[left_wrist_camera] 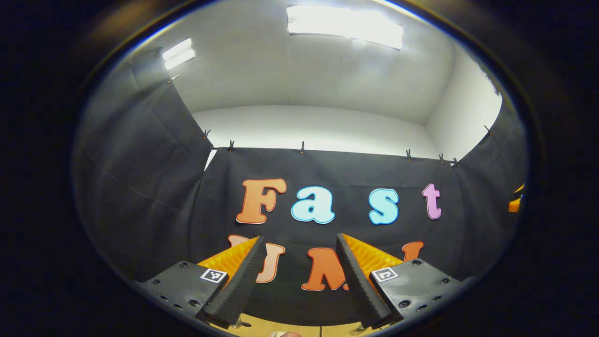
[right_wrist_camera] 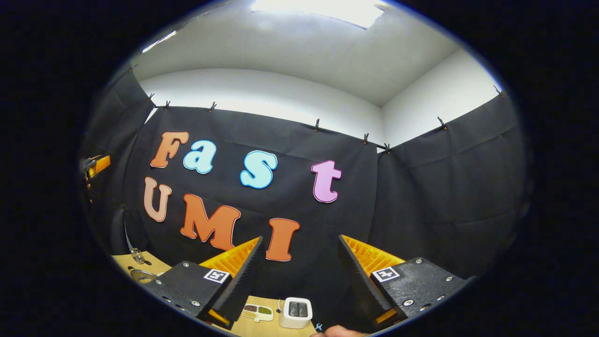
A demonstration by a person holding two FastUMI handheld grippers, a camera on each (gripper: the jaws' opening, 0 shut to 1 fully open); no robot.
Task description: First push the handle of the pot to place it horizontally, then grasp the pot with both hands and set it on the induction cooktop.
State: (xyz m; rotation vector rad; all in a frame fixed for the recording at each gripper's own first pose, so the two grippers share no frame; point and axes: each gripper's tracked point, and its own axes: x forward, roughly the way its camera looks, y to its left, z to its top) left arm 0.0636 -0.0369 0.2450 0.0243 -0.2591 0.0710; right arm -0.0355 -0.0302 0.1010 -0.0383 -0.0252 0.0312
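While I hold both tongs tilted up at the booth wall, my left gripper (left_wrist_camera: pixel 297 262) stands wide open with nothing between its fingers, and a strip of wooden table (left_wrist_camera: pixel 262 327) shows just under them. My right gripper (right_wrist_camera: pixel 299 264) is spread just as wide and grips nothing. Below it on the table (right_wrist_camera: pixel 262 327) sit a white toaster (right_wrist_camera: pixel 295 312) and, just beside it on the left, a small tray (right_wrist_camera: pixel 258 312) of something I cannot make out. Farther left, at the table's far edge, lies a rounded metal rim (right_wrist_camera: pixel 140 275) that may be the pot; I cannot tell. Beyond everything hangs the black cloth (right_wrist_camera: pixel 421 187), clipped under white walls and ceiling lights (left_wrist_camera: pixel 344 25).
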